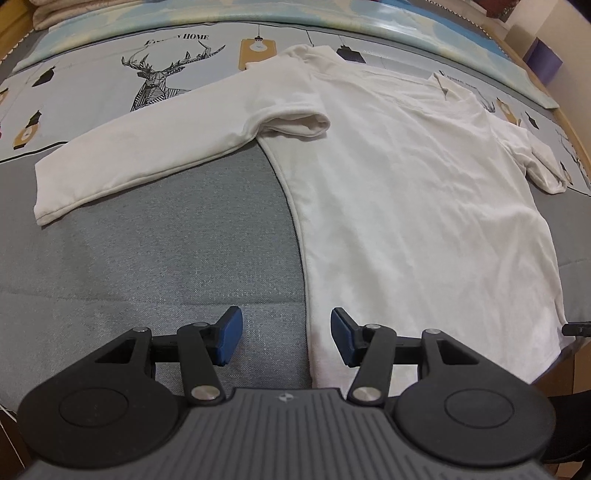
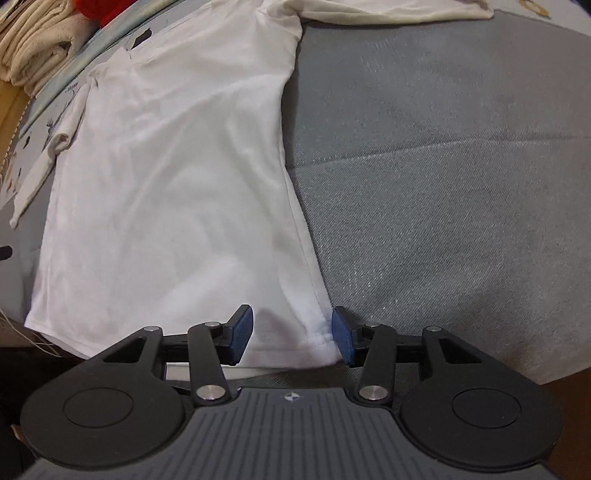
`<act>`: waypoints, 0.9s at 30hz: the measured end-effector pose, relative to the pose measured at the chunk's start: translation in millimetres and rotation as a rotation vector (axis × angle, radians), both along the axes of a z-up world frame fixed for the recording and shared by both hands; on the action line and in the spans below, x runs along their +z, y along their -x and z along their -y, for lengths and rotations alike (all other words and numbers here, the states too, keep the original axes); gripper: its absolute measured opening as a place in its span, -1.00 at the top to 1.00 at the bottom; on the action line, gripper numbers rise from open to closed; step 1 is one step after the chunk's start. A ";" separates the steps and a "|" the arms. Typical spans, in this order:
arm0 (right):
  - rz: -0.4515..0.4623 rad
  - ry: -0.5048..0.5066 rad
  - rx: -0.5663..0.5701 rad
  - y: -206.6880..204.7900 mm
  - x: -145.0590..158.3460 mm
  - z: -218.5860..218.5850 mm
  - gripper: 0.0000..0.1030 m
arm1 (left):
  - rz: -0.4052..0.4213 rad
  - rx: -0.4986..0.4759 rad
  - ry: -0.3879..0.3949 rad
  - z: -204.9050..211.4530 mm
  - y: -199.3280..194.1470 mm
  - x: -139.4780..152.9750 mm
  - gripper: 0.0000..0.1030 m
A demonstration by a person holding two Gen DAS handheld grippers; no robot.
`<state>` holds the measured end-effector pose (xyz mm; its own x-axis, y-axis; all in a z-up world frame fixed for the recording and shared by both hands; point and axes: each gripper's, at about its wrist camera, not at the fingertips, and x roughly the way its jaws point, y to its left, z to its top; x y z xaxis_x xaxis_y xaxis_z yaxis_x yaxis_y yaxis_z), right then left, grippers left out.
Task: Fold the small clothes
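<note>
A white long-sleeved shirt [image 1: 406,192] lies spread flat on a grey bed cover [image 1: 166,258]. One sleeve [image 1: 122,170] stretches out to the left, and the other [image 1: 543,162] is bunched at the right. My left gripper [image 1: 286,338] stands open low over the shirt's bottom left corner, with the side hem running between its blue pads [image 1: 232,336]. In the right wrist view the shirt [image 2: 166,184] fills the left half. My right gripper [image 2: 291,336] is open over the bottom right corner, whose cloth lies between the pads [image 2: 341,339], not pinched.
A patterned sheet with a deer print [image 1: 155,81] covers the far part of the bed. Folded cream blankets [image 2: 33,44] and something red [image 2: 99,9] sit beyond the shirt. A wooden bed edge [image 1: 576,147] runs along the right. Bare grey cover [image 2: 443,184] lies beside the shirt.
</note>
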<state>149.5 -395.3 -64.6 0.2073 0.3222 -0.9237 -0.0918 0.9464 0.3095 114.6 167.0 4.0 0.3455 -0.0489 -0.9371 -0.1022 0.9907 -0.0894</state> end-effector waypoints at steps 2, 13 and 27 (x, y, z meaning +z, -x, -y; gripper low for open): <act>-0.009 0.011 -0.010 1.4 -0.7 3.4 0.16 | -0.001 -0.005 -0.002 1.2 -0.4 -0.8 -0.14; 0.005 0.038 -0.007 5.3 3.3 18.3 0.82 | -0.073 -0.187 -0.041 34.3 9.1 -22.4 -0.15; 0.168 0.097 0.000 0.8 26.8 10.8 0.59 | -0.091 -0.383 -0.152 55.7 30.5 -46.7 -0.29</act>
<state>148.7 -406.2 -37.8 0.3612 0.2335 -0.9028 -0.1349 0.9710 0.1972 84.1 111.3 -42.7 0.2442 -0.0169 -0.9696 0.2755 0.9599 0.0527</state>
